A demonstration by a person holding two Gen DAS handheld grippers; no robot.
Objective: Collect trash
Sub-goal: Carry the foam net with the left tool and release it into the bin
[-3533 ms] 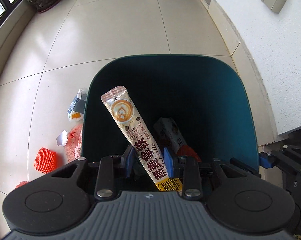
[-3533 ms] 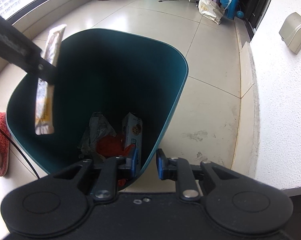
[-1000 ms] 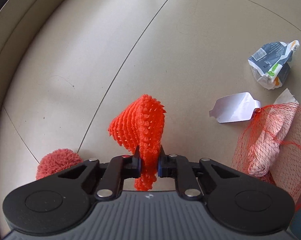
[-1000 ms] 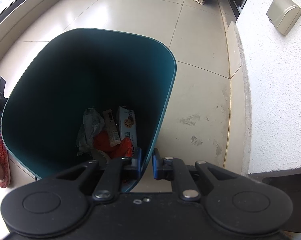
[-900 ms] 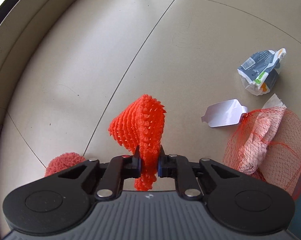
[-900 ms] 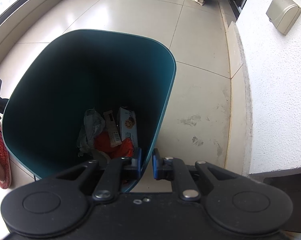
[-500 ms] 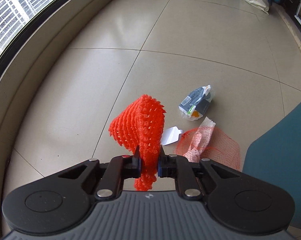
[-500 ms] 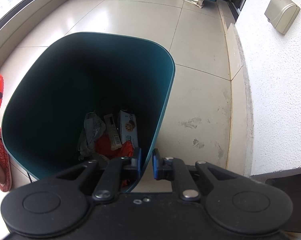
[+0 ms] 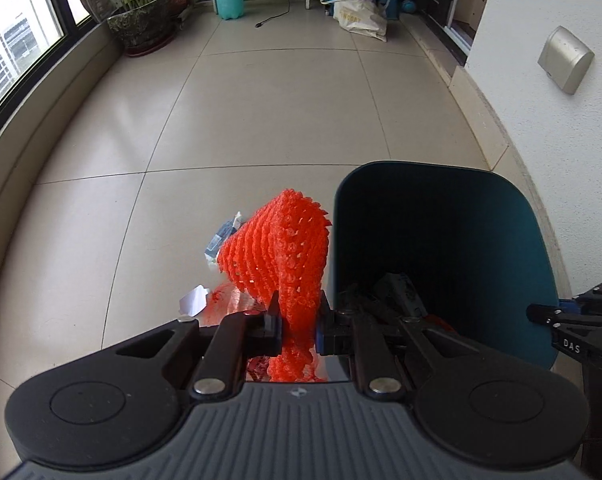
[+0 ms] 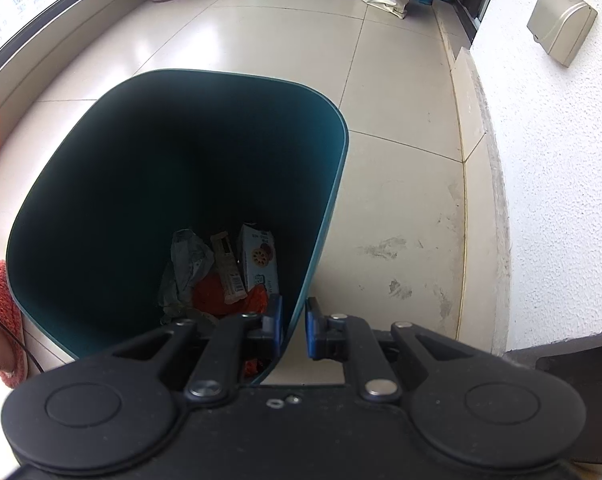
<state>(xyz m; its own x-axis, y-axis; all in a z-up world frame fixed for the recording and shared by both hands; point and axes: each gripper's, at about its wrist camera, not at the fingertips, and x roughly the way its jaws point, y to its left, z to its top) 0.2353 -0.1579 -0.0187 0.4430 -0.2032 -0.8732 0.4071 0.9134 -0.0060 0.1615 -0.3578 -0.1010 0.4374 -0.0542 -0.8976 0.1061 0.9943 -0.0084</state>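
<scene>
Orange foam fruit net [image 9: 285, 248]: light, soft, springy, pinched at its lower tail by the left hand-held gripper [image 9: 299, 326], just left of the teal bin [image 9: 481, 216] rim. Best kept nipped at that bunched end. Right hand-held gripper [image 10: 293, 330] clamped narrow on the bin's near wall.

1. The left wrist view looks forward and steeply down along the left gripper [image 9: 299, 326], from above the tiled floor [image 9: 261, 112], taking in the far end of the room.
2. It sits just left of the teal bin [image 9: 541, 248], close to its rim.
3. The right wrist view looks steeply down along the right gripper [image 10: 293, 326], right at the teal bin [image 10: 333, 184] wall, into its dark inside.
4. Both views share the bin, the floor, the white wall [image 9: 541, 128] and the grey wall box [image 10: 561, 24].
5. The right gripper [image 9: 573, 320] shows at the left view's right edge.
</scene>
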